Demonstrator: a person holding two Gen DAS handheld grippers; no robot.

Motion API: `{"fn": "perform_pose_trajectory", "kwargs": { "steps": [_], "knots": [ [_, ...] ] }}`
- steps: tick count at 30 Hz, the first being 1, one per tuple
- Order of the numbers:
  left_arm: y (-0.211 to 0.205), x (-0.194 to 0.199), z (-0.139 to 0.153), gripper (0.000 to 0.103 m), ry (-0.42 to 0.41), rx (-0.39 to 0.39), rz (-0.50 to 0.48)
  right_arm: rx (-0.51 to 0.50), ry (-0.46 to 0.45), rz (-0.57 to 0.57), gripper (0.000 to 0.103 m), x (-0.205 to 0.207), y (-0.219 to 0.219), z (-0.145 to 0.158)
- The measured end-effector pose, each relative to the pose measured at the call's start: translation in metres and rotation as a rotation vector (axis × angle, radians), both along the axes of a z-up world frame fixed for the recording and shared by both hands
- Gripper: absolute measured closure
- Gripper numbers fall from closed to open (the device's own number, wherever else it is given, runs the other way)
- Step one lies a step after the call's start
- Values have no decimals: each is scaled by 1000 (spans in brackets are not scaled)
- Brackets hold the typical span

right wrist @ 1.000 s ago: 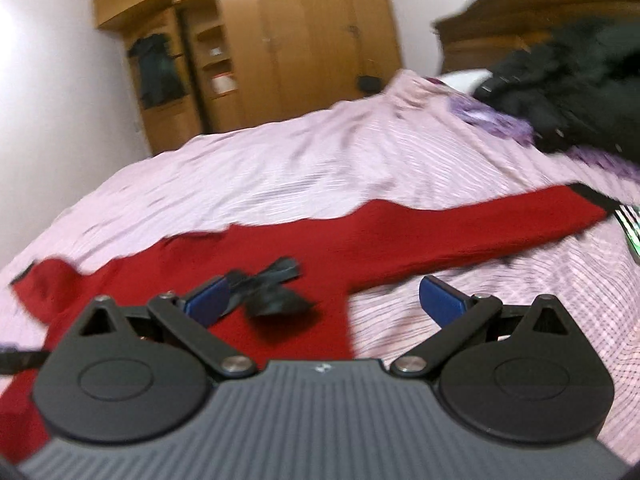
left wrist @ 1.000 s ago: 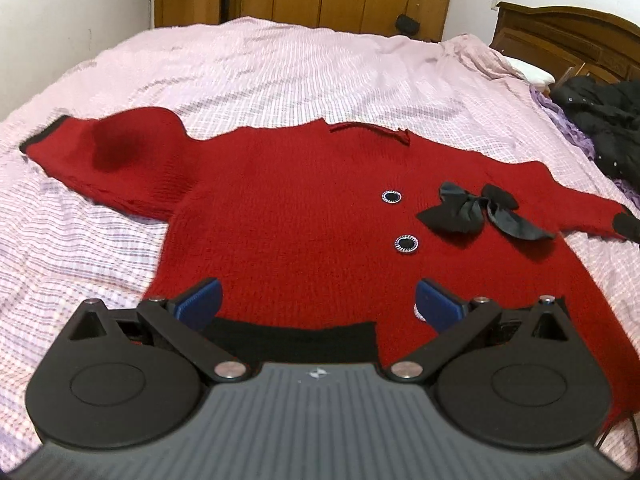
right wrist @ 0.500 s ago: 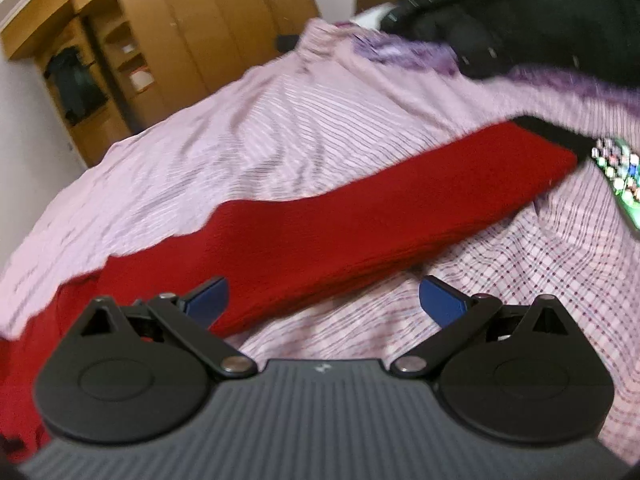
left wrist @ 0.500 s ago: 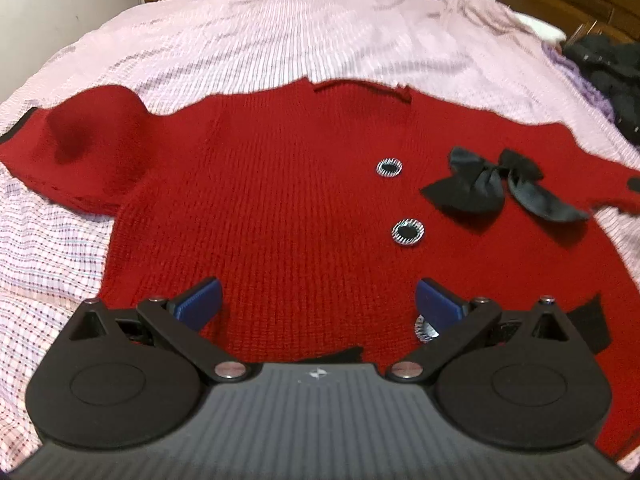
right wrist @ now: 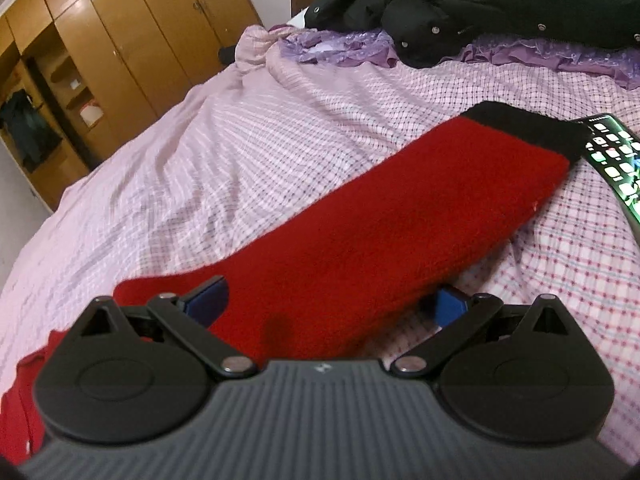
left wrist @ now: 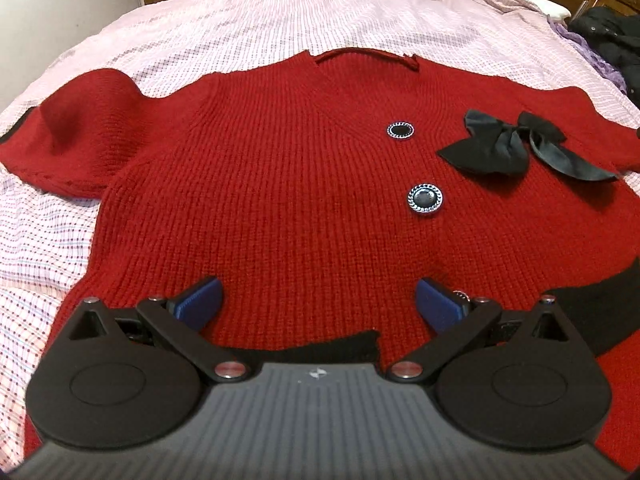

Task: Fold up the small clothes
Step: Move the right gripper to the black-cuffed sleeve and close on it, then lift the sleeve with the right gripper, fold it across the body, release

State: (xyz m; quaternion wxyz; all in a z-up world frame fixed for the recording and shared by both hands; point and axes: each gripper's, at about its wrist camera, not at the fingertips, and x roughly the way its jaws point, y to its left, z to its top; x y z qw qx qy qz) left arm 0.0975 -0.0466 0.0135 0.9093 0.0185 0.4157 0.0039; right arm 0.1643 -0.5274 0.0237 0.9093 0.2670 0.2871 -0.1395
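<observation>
A small red knit cardigan (left wrist: 288,184) lies spread flat on the bed, front up, with round buttons (left wrist: 425,197), a black bow (left wrist: 516,144) and black hem trim (left wrist: 592,312). My left gripper (left wrist: 318,300) is open, low over the body near the hem, its blue pads on either side of the knit. In the right wrist view the cardigan's sleeve (right wrist: 380,232) stretches out to a black cuff (right wrist: 520,122). My right gripper (right wrist: 330,300) is open and straddles the sleeve near the shoulder end, with nothing clamped.
The bed has a pink checked cover (left wrist: 280,20). A lit phone (right wrist: 616,160) lies just past the cuff. A black coat (right wrist: 480,4) and purple fabric (right wrist: 340,46) sit by the headboard. Wooden wardrobes (right wrist: 120,40) stand behind.
Both grippers have come down and closer to the cardigan. The right gripper swung right, from the bow area to the sleeve. Both stayed open.
</observation>
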Motion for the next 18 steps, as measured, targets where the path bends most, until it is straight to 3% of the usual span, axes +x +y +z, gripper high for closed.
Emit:
{"fn": "perform_pose_trajectory", "kwargs": {
  "steps": [5, 6, 7, 8, 10, 13, 18],
  "knots": [
    [-1, 1, -2, 0, -5, 5, 1, -2, -40, -17, 0, 4, -8, -2],
    [-1, 0, -2, 0, -7, 6, 0, -4, -49, -18, 9, 4, -9, -2],
    [-1, 0, -3, 0, -10, 6, -1, -18, -52, -35, 29, 3, -10, -1],
    [-1, 0, -2, 0, -12, 6, -2, -36, -45, -50, 39, 3, -11, 0],
    [-1, -2, -2, 0, -19, 8, -3, -63, -29, -65, 77, 3, -15, 2],
    [-2, -3, -3, 0, -32, 13, -8, -52, -63, -41, 86, -4, -20, 11],
    [0, -4, -1, 0, -34, 6, -17, -141, -141, 31, 88, -14, -2, 43]
  ]
}}
